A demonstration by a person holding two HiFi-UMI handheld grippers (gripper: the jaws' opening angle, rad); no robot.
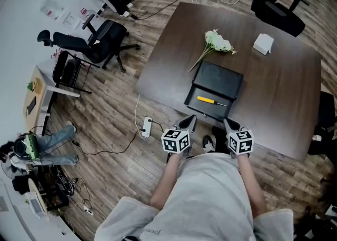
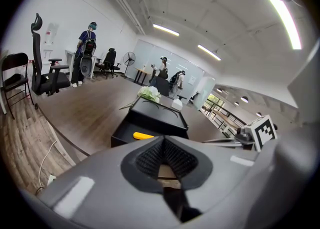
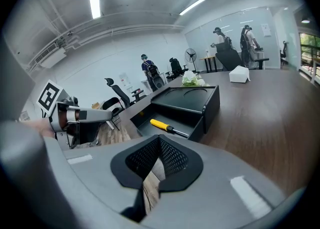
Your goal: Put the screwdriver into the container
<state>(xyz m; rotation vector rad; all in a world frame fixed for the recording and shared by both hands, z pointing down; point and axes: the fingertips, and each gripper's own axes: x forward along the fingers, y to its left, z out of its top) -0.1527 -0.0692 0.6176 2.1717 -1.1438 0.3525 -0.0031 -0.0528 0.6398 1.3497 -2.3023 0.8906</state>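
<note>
A yellow-handled screwdriver (image 1: 208, 100) lies in the open front drawer of a black container (image 1: 218, 79) on the dark brown table (image 1: 284, 98). My left gripper (image 1: 190, 121) and right gripper (image 1: 228, 123) hover side by side at the table's near edge, just short of the drawer and apart from it. Both are shut with nothing held. The left gripper view has its jaws (image 2: 163, 140) meeting below the screwdriver (image 2: 144, 135) and container (image 2: 155, 115). In the right gripper view the jaws (image 3: 159, 140) close below the screwdriver (image 3: 167, 127) and container (image 3: 187, 100).
A bunch of white flowers (image 1: 217, 41) lies behind the container, with a white box (image 1: 263, 43) at the far right. Office chairs (image 1: 92, 42) (image 1: 276, 3) stand around the table. A power strip (image 1: 146, 126) and cables lie on the wooden floor at the left.
</note>
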